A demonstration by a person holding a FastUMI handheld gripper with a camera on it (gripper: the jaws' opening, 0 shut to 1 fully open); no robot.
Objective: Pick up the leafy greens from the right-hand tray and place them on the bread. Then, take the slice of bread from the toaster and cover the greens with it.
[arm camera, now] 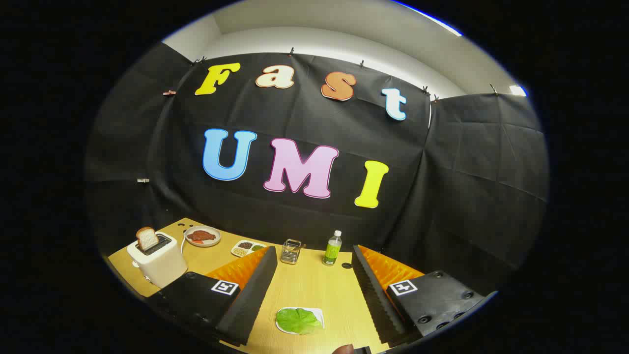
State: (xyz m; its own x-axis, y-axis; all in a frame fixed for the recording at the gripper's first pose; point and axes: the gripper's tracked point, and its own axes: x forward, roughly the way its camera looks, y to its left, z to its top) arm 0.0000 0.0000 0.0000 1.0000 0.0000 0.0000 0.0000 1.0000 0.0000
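Observation:
My gripper (pixel 314 250) is open above the wooden table (pixel 314 290), with nothing between its fingers. A green leaf (pixel 297 320) lies flat on a white rounded piece (pixel 318 311), low down between the two fingers and close to me. I cannot tell whether that white piece is bread or a tray. To the left of the left finger stands a white toaster (pixel 158 263). A slice of bread (pixel 146 238) sticks up out of its slot.
Behind the toaster is a plate with reddish meat (pixel 202 236), then a divided tray of beans (pixel 247 247). A small wire holder (pixel 291 251) and a green bottle (pixel 332 248) stand at the table's far edge, beyond the fingertips. A fingertip of a hand (pixel 344 349) shows nearest me.

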